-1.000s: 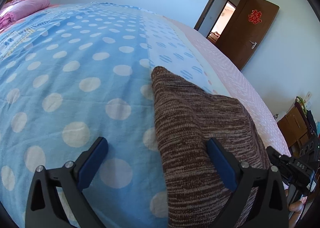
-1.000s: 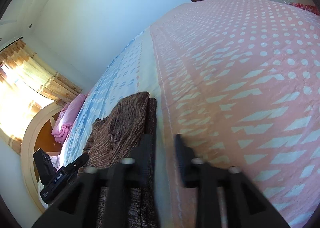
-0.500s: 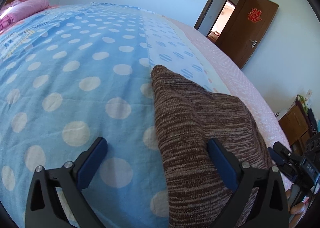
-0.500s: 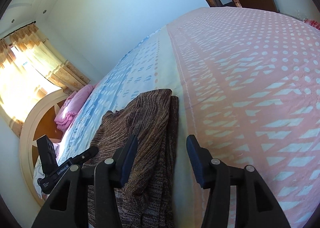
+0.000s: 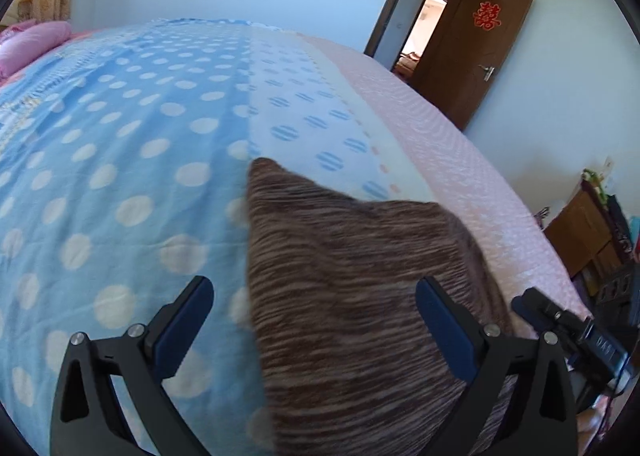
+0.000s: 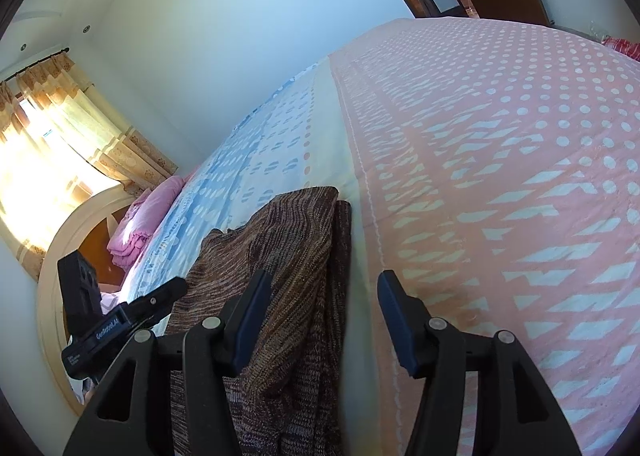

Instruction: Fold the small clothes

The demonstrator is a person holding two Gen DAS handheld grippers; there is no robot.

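Observation:
A folded brown knit garment point(image 5: 360, 296) lies on the bed, on the seam between the blue dotted and the pink parts of the cover. My left gripper point(image 5: 314, 324) hovers over its near left part, open wide, and neither pad touches the cloth. In the right wrist view the garment point(image 6: 296, 256) shows folded layers along its right edge. My right gripper point(image 6: 326, 314) hangs over that edge and its jaws are opening. Cloth lies below the gap, but the pads do not press on it. Each view shows the other gripper's body at its edge.
The bed cover point(image 5: 120, 160) stretches far ahead, blue on the left and pink point(image 6: 500, 176) on the right. A pink quilt point(image 6: 140, 224) lies by the curved headboard and curtains. An open brown door point(image 5: 480, 52) and a wooden cabinet point(image 5: 584, 232) stand past the bed's right side.
The right gripper's jaws went from a narrow gap to a wide one and pulled back from the garment. The left gripper shifted a little; the garment's far corner now sits lower and further left.

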